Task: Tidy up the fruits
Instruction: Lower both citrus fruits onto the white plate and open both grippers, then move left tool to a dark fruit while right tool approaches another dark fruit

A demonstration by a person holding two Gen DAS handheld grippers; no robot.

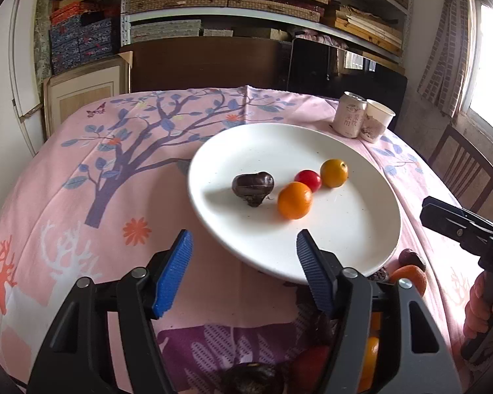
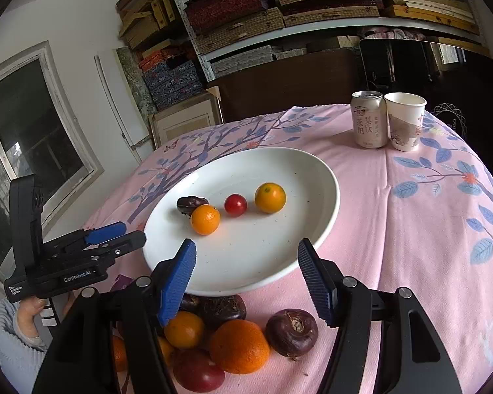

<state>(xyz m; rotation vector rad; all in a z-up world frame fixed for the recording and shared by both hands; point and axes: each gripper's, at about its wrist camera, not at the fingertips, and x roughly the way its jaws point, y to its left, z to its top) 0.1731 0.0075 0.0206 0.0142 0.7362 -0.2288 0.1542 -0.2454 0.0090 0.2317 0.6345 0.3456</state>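
Observation:
A white plate point(image 1: 355, 229) point(image 2: 279, 262) on the pink cloth holds a dark brown water chestnut point(image 1: 253, 185) point(image 2: 189, 203), two small oranges point(image 1: 294, 200) point(image 1: 334, 173) point(image 2: 205, 219) point(image 2: 270, 197) and a red cherry tomato point(image 1: 309, 180) point(image 2: 235, 205). My left gripper point(image 1: 243, 272) stands open over the plate's near-left rim, nothing between its blue pads. My right gripper point(image 2: 246, 279) is open above the plate's near edge, empty. Below it lies a pile of loose fruit: a large orange point(image 2: 239, 346), a small orange point(image 2: 184, 329), a water chestnut point(image 2: 292, 331), a red tomato point(image 2: 199, 374).
A drink can point(image 2: 368, 120) point(image 1: 349, 115) and a paper cup point(image 2: 405, 121) point(image 1: 376, 121) stand at the table's far right corner. A wooden chair point(image 1: 460, 164) is beside the table on the right. Shelves of boxes fill the wall behind. A hand point(image 1: 483, 305) holds the other gripper.

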